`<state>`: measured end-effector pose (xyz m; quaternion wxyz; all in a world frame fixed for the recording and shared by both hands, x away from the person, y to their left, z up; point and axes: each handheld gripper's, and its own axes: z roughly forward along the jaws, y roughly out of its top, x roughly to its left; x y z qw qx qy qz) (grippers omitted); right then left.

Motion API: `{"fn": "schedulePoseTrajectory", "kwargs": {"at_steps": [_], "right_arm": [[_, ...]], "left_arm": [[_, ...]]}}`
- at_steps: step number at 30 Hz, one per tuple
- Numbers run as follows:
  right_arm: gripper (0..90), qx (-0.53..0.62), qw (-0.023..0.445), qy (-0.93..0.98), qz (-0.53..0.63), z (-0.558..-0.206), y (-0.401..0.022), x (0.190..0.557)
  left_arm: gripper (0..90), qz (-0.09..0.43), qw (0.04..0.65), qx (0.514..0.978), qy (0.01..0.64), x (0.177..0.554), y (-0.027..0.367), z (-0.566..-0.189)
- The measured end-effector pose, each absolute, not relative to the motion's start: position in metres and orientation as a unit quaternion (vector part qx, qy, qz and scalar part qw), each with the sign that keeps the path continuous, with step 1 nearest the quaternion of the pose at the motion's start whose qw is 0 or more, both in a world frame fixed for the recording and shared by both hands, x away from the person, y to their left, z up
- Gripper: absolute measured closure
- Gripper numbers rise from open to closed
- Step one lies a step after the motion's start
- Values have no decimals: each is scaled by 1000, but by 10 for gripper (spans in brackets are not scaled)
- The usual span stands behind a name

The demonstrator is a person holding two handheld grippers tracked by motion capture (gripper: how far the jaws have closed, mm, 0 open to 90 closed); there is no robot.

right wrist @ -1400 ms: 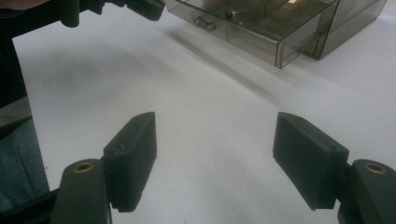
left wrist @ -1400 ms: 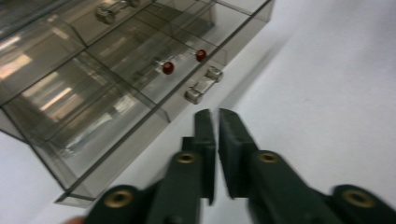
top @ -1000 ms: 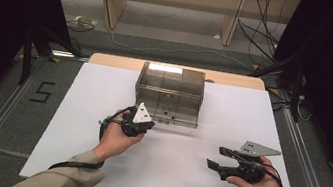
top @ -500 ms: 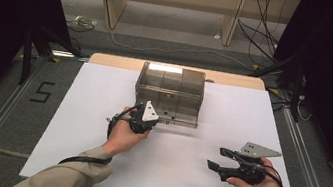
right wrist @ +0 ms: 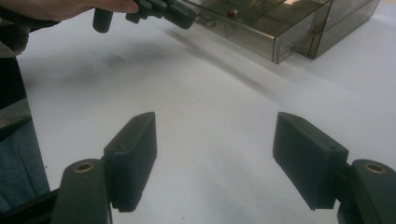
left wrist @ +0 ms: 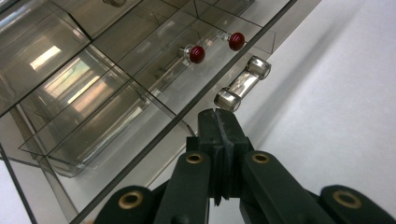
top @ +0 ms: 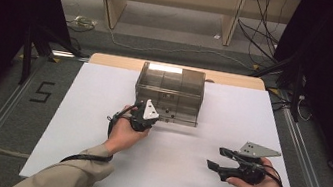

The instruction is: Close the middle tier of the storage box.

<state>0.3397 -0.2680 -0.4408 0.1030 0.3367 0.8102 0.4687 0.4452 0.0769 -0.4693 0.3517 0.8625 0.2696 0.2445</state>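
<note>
A smoky clear drawer cabinet (top: 170,86) stands at the back middle of the white table. Its bottom drawer (right wrist: 261,32) sticks out a little at the front. My left gripper (top: 154,118) is shut with nothing between its jaws. In the left gripper view the closed left gripper (left wrist: 218,119) tips sit right at one end of the drawer's clear bar handle (left wrist: 242,84). Two small red round heads (left wrist: 196,53) show through the drawer front. My right gripper (top: 216,158) stands open and empty low over the table's right front, with its jaws (right wrist: 215,126) wide apart over bare white surface.
The white table cover (top: 73,124) has free room left, right and in front of the cabinet. Metal rails run along both sides of the table. On the floor lie a "5" mark (top: 42,91) and cables (top: 171,49) behind the table.
My left hand has moved a little forward and right, closer to the cabinet's drawer front. The right hand has kept still, jaws open as before.
</note>
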Motion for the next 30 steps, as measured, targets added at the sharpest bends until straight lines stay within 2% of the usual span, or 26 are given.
{"fn": "schedulePoseTrajectory", "kwargs": {"at_steps": [30], "right_arm": [[312, 336, 103, 811, 468, -441, -268, 340]], "left_arm": [[896, 254, 349, 859, 275, 461, 75, -468]]}}
